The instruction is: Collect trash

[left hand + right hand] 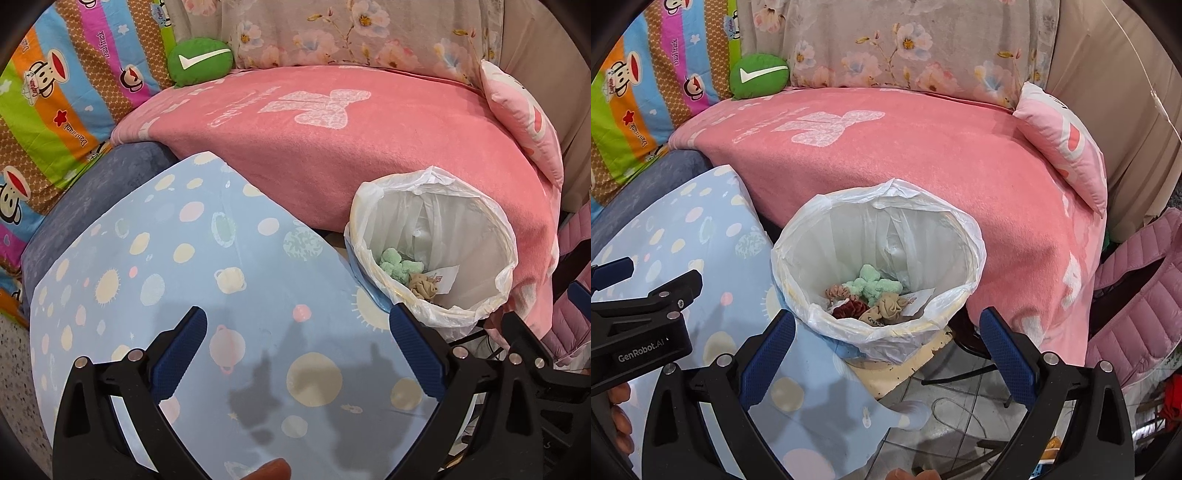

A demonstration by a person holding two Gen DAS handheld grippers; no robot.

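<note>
Both grippers stand wide open and empty beside the round bin lined with a thin white plastic bag.

Left wrist view: the left gripper [295, 332], with blue ribbed pads on black arms, is spread wide and holds nothing above the smooth pale blue table cover printed with planets and suns [177, 258]. The lined bin [498, 254] stands just right of the cover, against a fuzzy pink blanket [369, 147]; inside lie a fluffy mint-green scrunchie [397, 264], a crumpled beige scrunchie [423, 287] and a white paper slip [445, 277].

Right wrist view: the right gripper [886, 338] is likewise fully spread and empty, with the bin [960, 229] just beyond its fingers. Here a dark red velvet scrunchie [849, 307] and a pinkish scrunchie [837, 291] also show among the contents.
</note>
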